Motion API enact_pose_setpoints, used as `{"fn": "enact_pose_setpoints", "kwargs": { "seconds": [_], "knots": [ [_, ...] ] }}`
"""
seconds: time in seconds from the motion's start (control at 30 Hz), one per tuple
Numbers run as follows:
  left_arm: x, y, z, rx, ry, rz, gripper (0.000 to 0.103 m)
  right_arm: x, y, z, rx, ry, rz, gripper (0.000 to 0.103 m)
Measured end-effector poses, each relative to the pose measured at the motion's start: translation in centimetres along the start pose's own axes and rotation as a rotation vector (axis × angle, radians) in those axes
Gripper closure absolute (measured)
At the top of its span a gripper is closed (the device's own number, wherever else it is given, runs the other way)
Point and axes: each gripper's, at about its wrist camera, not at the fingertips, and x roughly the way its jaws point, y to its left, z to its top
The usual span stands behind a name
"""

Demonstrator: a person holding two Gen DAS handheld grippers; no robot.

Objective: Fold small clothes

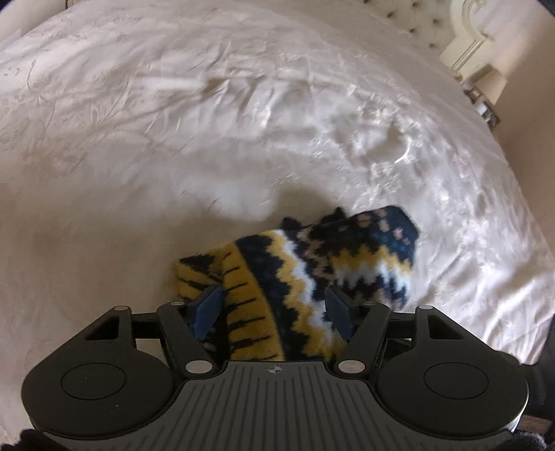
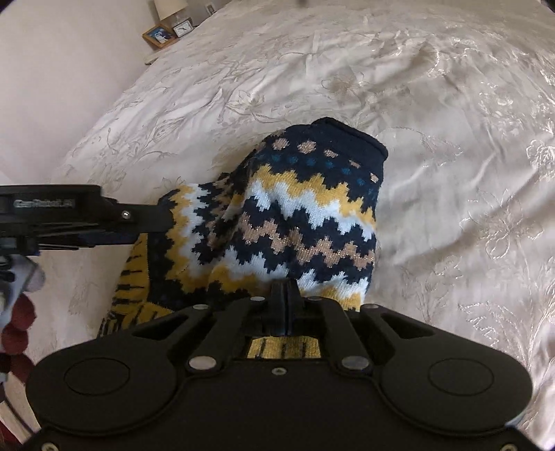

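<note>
A small knitted garment (image 1: 312,270) in navy, yellow, white and tan zigzags lies bunched on the cream bedspread (image 1: 173,121). My left gripper (image 1: 274,305) is open, its blue pads (image 1: 208,308) either side of the yellow striped hem, with cloth lying between them. In the right wrist view the same garment (image 2: 295,208) rises in front of my right gripper (image 2: 286,298), whose fingers are pressed together on a fold of the knit. The left gripper (image 2: 138,222) reaches in from the left onto the garment's yellow edge.
The embroidered bedspread (image 2: 451,138) fills both views. A tufted headboard and a white carved frame (image 1: 468,45) stand at the far right. A nightstand with a photo frame, small clock and lamp (image 2: 166,27) sits beyond the bed's far left corner.
</note>
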Motion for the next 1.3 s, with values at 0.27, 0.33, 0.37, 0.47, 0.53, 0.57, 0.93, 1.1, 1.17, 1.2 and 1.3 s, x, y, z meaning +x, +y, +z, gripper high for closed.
{"fn": "enact_pose_setpoints", "kwargs": {
  "seconds": [0.27,0.33,0.37,0.47,0.53,0.57,0.93,1.1,1.17,1.2,1.3],
  "knots": [
    [2.0,1.5,-0.6,-0.095,0.087,-0.108,0.025,0.3,0.0,0.1,-0.007,0.001,0.002,0.090],
    [2.0,1.5,-0.6,-0.112,0.075,-0.092,0.061,0.2,0.0,0.1,-0.008,0.001,0.002,0.090],
    [1.9,1.3,-0.6,-0.113,0.074,-0.037,0.071,0.2,-0.1,0.0,-0.006,0.000,0.003,0.090],
    [1.2,1.1,-0.7,-0.101,0.047,-0.064,0.083,0.1,-0.1,0.0,-0.004,-0.007,0.004,0.090],
    [0.6,0.8,-1.0,-0.064,0.021,-0.088,0.086,0.1,-0.1,-0.1,-0.001,-0.010,0.005,0.090],
    [0.2,0.4,-1.1,-0.032,0.007,-0.085,0.087,0.1,-0.2,-0.1,-0.001,-0.012,0.006,0.090],
    [-0.4,3.0,-1.4,-0.019,-0.023,0.028,0.087,-2.0,1.4,0.8,-0.079,-0.075,-0.027,0.051],
    [1.6,2.1,-0.7,0.070,-0.005,0.053,0.083,-0.9,2.9,-0.4,-0.186,-0.023,-0.073,0.025],
    [2.3,2.5,-0.3,0.068,0.009,0.024,0.079,0.7,2.5,-1.4,-0.215,0.027,-0.110,0.023],
    [2.2,2.7,-0.2,0.065,0.014,0.016,0.078,0.8,2.0,-1.6,-0.193,0.025,-0.105,0.022],
    [0.4,3.1,-0.3,0.052,-0.016,0.000,0.078,-0.5,0.8,-1.3,-0.100,0.009,-0.081,0.022]
  ]
}}
